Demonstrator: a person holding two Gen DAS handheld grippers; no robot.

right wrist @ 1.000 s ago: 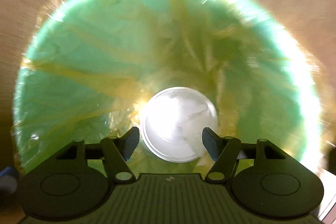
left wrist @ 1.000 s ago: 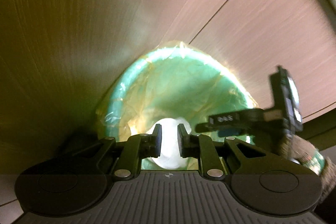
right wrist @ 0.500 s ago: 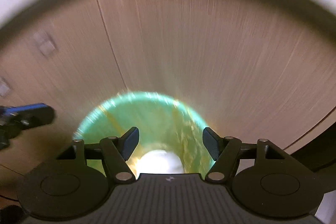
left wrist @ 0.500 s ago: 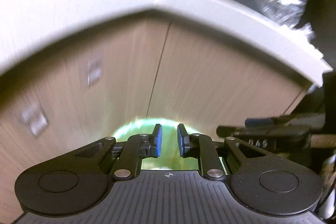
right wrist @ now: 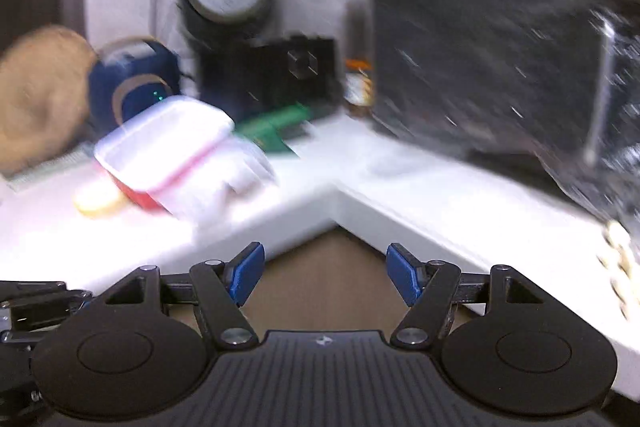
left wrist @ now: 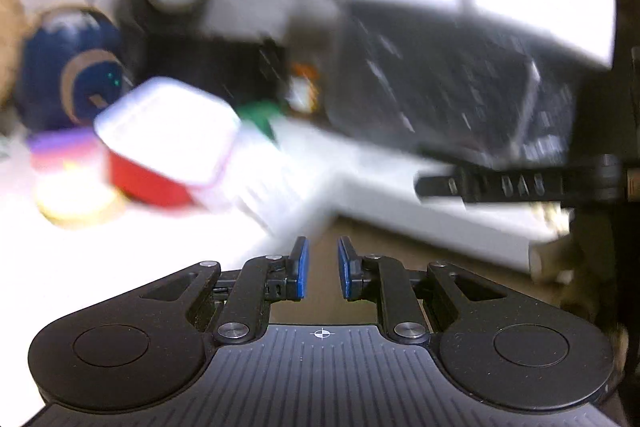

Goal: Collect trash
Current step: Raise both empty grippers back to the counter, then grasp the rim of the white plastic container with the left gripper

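Note:
Both views are blurred by motion and look at an L-shaped white counter [right wrist: 400, 183]. A red container with a white lid [left wrist: 168, 139] [right wrist: 164, 151] lies tilted on the counter's left part, with a crumpled white piece [left wrist: 264, 183] [right wrist: 240, 179] against it. My left gripper [left wrist: 322, 267] hangs in front of the counter's inner corner, its blue pads a narrow gap apart and empty. My right gripper [right wrist: 324, 275] is open wide and empty at the same corner. The right gripper shows in the left wrist view [left wrist: 520, 183]. No bin is in view.
A blue round jar [left wrist: 68, 75] [right wrist: 132, 83], a yellow disc [left wrist: 76, 203] [right wrist: 98, 203], a green flat item [right wrist: 276, 127] and a black box [right wrist: 272, 75] stand behind. A dark microwave-like appliance [left wrist: 460, 87] [right wrist: 500, 75] fills the right. Brown cabinet front [right wrist: 320, 291] lies below.
Both grippers have risen from the green-lined bin at the cabinet foot up to counter height. The bin and the white cup in it have left both views.

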